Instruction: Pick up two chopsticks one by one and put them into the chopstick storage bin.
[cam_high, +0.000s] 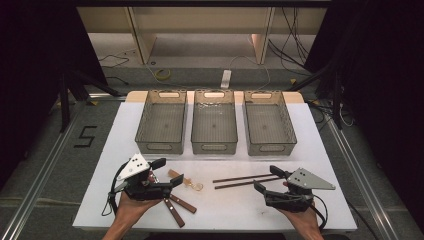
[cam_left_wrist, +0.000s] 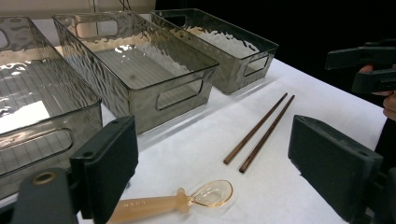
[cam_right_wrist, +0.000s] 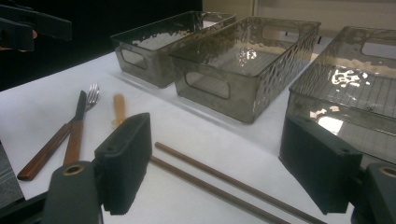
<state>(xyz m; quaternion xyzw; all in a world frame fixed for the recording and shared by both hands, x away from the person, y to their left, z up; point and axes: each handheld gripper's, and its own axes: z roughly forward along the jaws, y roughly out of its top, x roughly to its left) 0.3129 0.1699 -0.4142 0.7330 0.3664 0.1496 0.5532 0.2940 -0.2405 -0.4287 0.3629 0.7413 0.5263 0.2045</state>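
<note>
Left gripper (cam_high: 169, 174) sits near the tabletop's front-left corner, jaws wide, nothing between them; just ahead of it lies one amber spoon (cam_left_wrist: 187, 200). Right gripper (cam_high: 265, 180) is near the front-right corner, jaws spread wide too, empty, with two brown chopsticks (cam_high: 245, 180) lying side by side right at its tips. One fork (cam_right_wrist: 56, 140) and one knife (cam_right_wrist: 74, 133), both wooden-handled, lie by the front edge. Three clear bins (cam_high: 214, 125) line the far edge.
</note>
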